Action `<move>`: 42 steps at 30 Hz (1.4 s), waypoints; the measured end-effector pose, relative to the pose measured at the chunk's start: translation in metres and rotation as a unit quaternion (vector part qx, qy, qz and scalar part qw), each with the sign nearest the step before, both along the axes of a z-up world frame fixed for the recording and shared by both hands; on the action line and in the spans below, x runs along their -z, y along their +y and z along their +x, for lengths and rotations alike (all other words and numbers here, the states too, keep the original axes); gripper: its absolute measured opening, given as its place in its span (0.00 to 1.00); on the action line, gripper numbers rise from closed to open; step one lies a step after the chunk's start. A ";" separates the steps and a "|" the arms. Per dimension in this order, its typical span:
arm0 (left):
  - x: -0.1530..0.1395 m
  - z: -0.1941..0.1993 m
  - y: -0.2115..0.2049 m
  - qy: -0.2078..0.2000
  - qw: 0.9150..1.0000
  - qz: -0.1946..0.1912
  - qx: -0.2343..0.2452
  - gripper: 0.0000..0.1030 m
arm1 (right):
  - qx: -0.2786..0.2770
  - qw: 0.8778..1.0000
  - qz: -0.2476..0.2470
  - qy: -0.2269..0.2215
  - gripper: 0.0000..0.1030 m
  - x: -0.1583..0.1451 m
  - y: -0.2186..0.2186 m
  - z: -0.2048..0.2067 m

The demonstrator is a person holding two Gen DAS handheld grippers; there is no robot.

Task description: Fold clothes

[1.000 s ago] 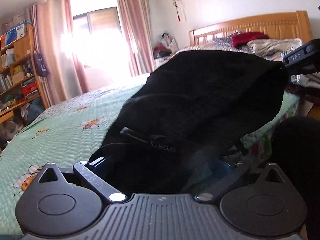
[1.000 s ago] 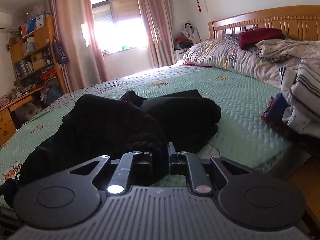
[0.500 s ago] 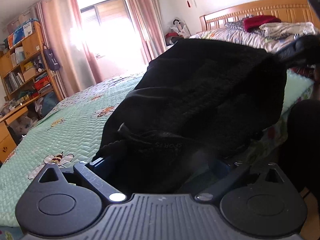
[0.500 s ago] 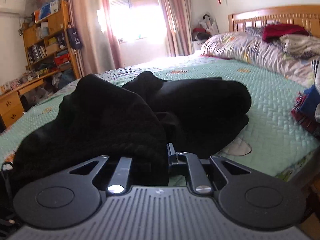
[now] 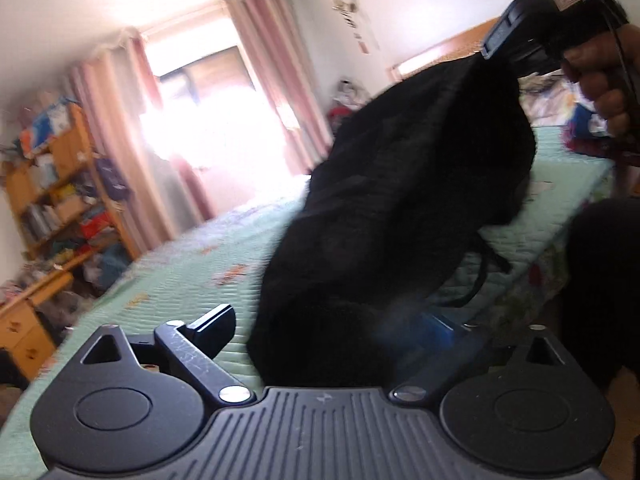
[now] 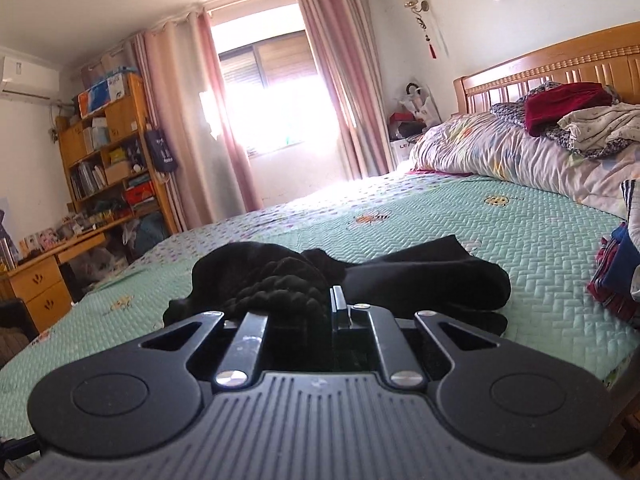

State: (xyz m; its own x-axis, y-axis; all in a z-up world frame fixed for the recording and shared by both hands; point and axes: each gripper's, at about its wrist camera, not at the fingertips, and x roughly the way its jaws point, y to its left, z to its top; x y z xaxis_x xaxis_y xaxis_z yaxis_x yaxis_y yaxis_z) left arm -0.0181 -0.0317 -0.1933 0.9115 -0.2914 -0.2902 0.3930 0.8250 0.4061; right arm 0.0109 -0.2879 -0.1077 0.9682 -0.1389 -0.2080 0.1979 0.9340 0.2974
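A black garment hangs stretched between my two grippers over the green bedspread. In the left wrist view my left gripper has its jaws spread wide, with the cloth draped between them and hiding the right finger. My right gripper shows at the top right of that view, pinching the garment's upper edge. In the right wrist view my right gripper is shut on a bunched fold of the black garment, whose rest lies on the bed.
A pile of clothes lies on the pillows by the wooden headboard. More folded clothes sit at the bed's right edge. A bookshelf and desk stand at the left by the window.
My right gripper has lifted its end of the garment high. The left gripper view has tilted, and its left finger is now bare of cloth.
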 end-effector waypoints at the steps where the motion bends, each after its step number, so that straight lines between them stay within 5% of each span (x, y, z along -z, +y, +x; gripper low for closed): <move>1: 0.000 0.001 0.000 0.003 1.000 -0.001 -0.003 0.96 | 0.001 1.000 0.003 -0.005 0.11 -0.002 -0.002 0.000; 11: 0.018 0.023 -0.021 0.017 0.998 0.056 0.031 0.97 | -0.018 0.999 0.018 -0.036 0.11 -0.024 -0.001 -0.011; 13: 0.013 0.034 -0.020 0.037 0.997 0.045 0.040 0.84 | -0.024 0.999 0.017 -0.042 0.11 -0.030 -0.001 -0.010; 15: 0.003 0.047 -0.017 0.061 0.997 0.032 0.044 0.30 | -0.031 0.998 0.017 -0.048 0.11 -0.037 0.000 -0.006; 18: -0.029 0.072 -0.002 0.063 0.998 -0.008 0.026 0.21 | -0.057 0.996 0.024 -0.057 0.11 -0.059 0.001 0.018; 24: -0.150 0.124 0.033 0.005 0.997 -0.076 -0.001 0.16 | -0.117 0.989 0.045 -0.078 0.11 -0.138 -0.005 0.094; 31: -0.270 0.128 0.021 -0.148 0.986 -0.075 0.006 0.17 | -0.143 0.975 0.055 -0.160 0.10 -0.254 -0.020 0.106; 35: -0.281 0.123 -0.001 -0.160 0.984 -0.078 0.020 0.19 | -0.135 0.968 0.028 -0.209 0.10 -0.269 -0.032 0.066; 42: -0.226 0.084 -0.036 -0.154 0.986 -0.046 0.047 0.21 | -0.110 0.981 0.042 -0.153 0.10 -0.221 -0.073 0.042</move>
State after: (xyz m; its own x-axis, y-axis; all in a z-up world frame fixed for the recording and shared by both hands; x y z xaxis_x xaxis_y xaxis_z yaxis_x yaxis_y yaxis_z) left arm 0.0658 -0.0673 0.0325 0.9199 -0.3913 0.0269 0.3397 0.8293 0.4438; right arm 0.0526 -0.3605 0.1132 0.9917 0.0851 0.0962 -0.1162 0.9135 0.3899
